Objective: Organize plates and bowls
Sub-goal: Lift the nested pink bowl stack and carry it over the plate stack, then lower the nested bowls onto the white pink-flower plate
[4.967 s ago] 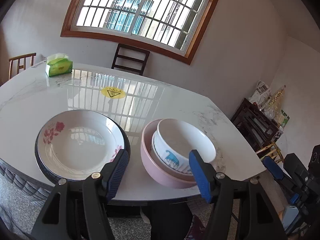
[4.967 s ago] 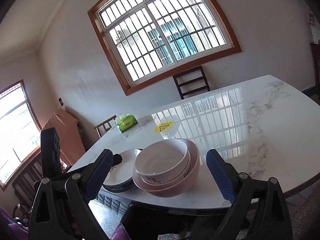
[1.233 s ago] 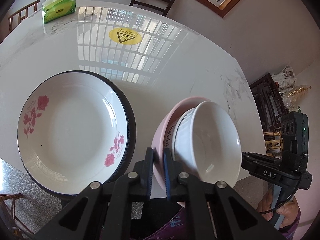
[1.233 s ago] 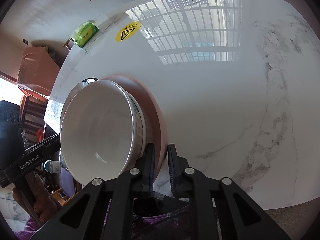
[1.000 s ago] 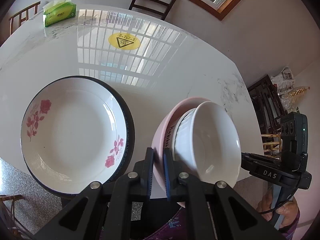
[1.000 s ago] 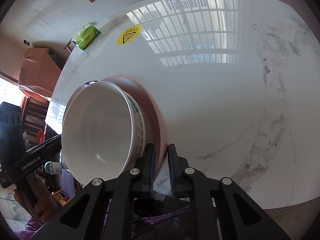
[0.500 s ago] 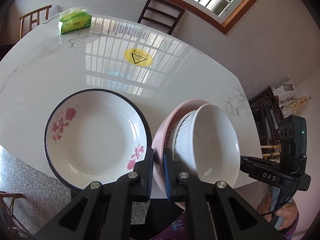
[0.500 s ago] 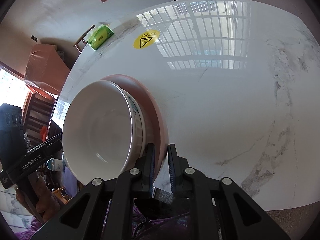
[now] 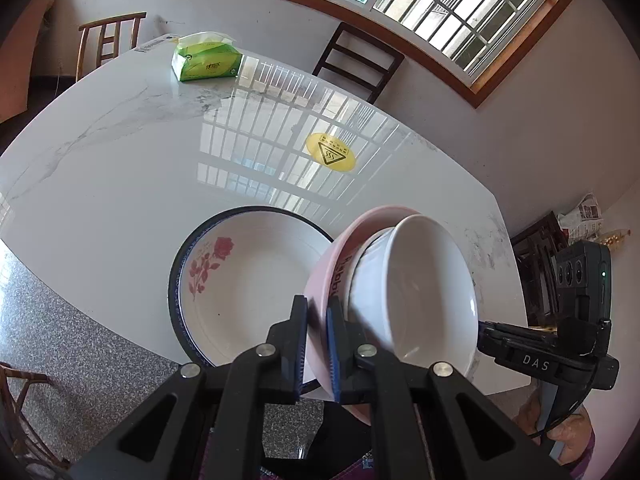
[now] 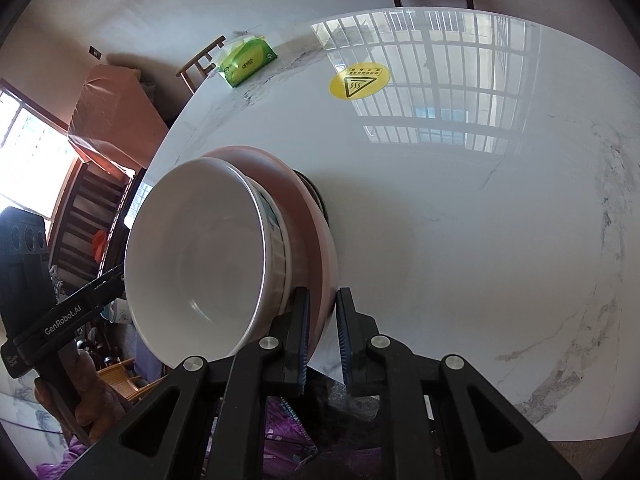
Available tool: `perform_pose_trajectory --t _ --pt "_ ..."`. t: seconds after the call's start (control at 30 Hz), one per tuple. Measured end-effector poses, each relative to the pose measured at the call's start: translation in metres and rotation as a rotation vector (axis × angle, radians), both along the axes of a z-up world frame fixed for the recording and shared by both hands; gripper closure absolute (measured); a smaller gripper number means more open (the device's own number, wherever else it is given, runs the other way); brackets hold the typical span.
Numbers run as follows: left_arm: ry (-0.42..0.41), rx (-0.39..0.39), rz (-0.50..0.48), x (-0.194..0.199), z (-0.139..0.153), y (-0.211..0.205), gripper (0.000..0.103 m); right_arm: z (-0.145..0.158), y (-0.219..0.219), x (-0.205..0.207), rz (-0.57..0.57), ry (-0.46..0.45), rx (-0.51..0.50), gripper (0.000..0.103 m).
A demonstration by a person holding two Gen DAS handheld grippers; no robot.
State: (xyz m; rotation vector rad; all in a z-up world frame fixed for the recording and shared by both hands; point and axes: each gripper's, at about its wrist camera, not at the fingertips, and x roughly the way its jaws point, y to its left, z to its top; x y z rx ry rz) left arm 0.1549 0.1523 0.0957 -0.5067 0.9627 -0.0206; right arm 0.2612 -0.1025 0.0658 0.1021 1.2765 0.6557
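White marble table [image 9: 120, 168] under a barred window. Both grippers clamp the rim of a pink bowl [image 9: 332, 256], lifted off the table: left gripper [image 9: 317, 344] on one side, right gripper [image 10: 322, 334] on the opposite. A white bowl [image 9: 424, 288] nests inside the pink bowl. Partly beneath the pink bowl lies a dark-rimmed white plate [image 9: 240, 280] with red roses.

Black plastic left tool [image 9: 317, 344] and right tool [image 10: 322, 334], each with two angular arms. Blue ribbed pads [image 9: 333, 350] lining the fingers' inner faces. Round silver screws [image 9: 264, 349] behind the pads on each arm. White lettering "DAS" and "GenRobot.AI" along the handles. Purple patterned clothing [image 10: 286, 438] below the right tool.
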Motion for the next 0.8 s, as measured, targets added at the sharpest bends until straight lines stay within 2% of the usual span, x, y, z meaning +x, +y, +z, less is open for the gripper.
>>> perform_pose_trajectory --t 0.8 --pt "0.006 -0.023 0.078 -0.015 -0.012 0.057 0.095 -0.004 0.063 -0.007 0.079 0.011 -0.027 0.087"
